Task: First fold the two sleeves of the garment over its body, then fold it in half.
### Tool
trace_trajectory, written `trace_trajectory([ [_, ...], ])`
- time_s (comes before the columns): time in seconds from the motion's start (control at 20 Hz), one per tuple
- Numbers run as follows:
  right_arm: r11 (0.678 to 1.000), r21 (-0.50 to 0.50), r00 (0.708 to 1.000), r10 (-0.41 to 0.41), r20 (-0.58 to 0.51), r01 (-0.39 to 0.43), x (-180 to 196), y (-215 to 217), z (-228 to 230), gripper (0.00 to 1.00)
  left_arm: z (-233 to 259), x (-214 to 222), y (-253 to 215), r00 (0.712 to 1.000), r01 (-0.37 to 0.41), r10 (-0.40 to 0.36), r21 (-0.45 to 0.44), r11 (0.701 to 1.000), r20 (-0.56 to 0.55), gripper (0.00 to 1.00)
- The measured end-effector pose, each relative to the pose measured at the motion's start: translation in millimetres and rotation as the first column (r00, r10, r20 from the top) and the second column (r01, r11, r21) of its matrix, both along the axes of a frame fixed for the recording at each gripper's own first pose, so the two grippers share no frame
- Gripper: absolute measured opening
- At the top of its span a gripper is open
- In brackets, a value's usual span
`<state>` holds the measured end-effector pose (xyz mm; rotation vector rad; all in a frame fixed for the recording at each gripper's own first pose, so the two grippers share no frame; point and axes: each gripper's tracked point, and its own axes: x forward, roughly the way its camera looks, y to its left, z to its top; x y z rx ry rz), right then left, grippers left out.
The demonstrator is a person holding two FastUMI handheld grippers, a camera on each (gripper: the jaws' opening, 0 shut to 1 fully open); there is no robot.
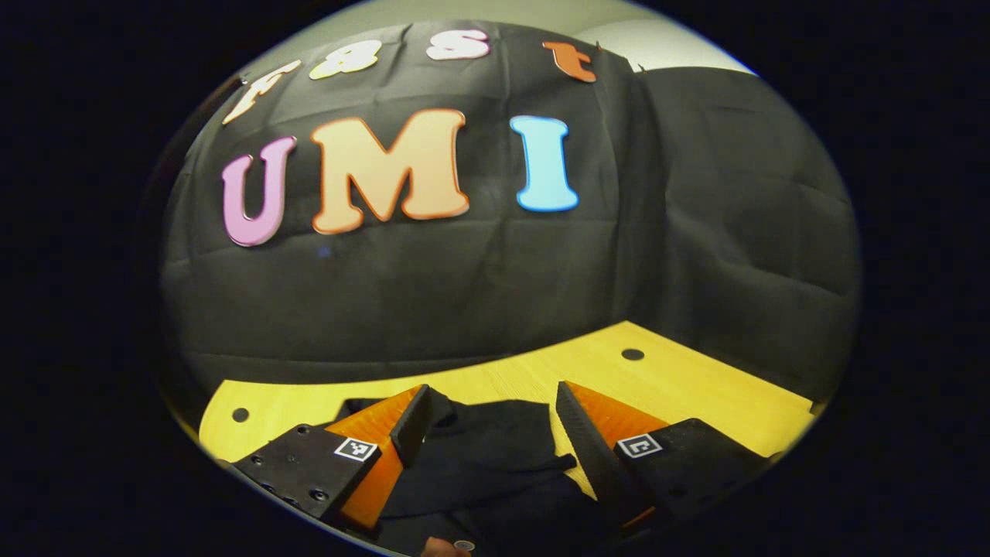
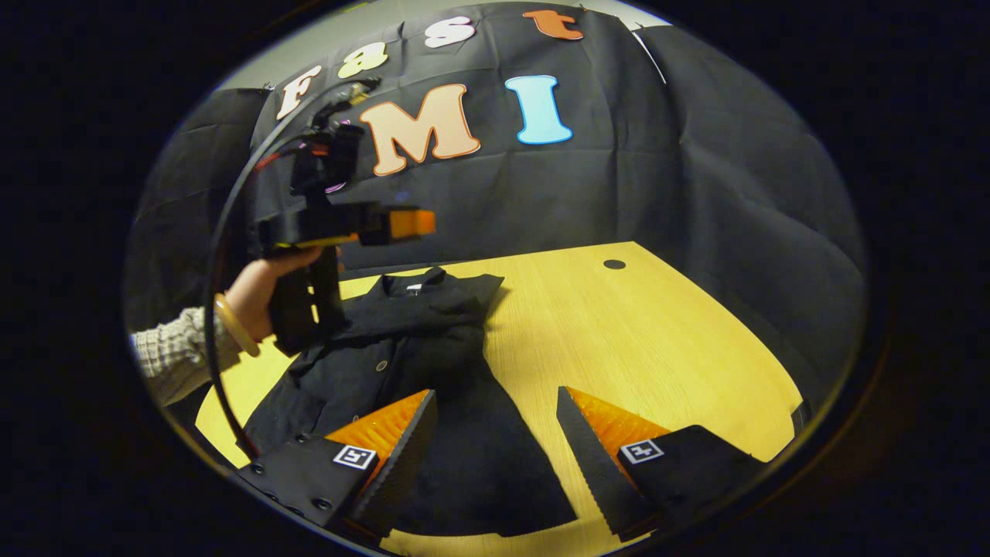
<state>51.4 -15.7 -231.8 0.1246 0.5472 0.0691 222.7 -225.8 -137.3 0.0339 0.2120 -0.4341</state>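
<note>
One black button-front cloth garment (image 2: pixel 418 363) lies on the yellow wooden counter (image 2: pixel 657 340), its sleeves folded across its body. Two grippers are in play. The left gripper (image 1: pixel 491 422) hovers with fingers apart above the garment's collar end, touching nothing. The right gripper (image 2: pixel 495 425) has its fingers spread over the hem. The right gripper view adds a hand (image 2: pixel 259 298) holding the left gripper aloft, and a checked sleeve (image 2: pixel 174 352).

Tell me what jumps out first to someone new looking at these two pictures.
A black garment lies spread on the yellow wooden table, sleeves apparently folded in. In the right gripper view, a hand holds the left claw raised above it. The right claw hovers open over the garment's lower part.
</note>
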Motion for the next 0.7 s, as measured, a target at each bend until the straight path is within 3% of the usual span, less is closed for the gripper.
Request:
trace_trajectory([
  [0.1,1.000,-0.004,1.000,0.021,-0.008,-0.022,-2.6,3.7,-7.7,0.98,17.6,-11.6,21.1,0.999,-0.024,0.026,-0.044,0.999,0.043,0.96],
  [0.15,0.999,-0.003,0.999,0.035,-0.014,-0.035,-4.7,6.6,-10.9,0.95,19.7,-18.8,38.5,0.997,-0.052,0.055,-0.043,0.998,0.051,0.99],
  [0.35,0.997,-0.013,0.997,0.078,-0.019,-0.078,-15.3,9.8,-17.2,0.98,16.7,-56.0,95.7,0.991,-0.122,0.123,-0.034,0.992,0.049,0.95],
  [0.45,0.995,-0.026,0.995,0.092,-0.030,-0.093,-22.9,12.6,-23.7,0.95,10.7,-78.3,125.2,0.986,-0.163,0.163,-0.019,0.986,0.033,0.95],
  [0.7,0.991,-0.059,0.992,0.113,-0.062,-0.117,-49.3,17.7,-52.3,0.98,-35.1,-148.1,181.4,0.974,-0.220,0.223,0.070,0.973,-0.046,0.94],
])
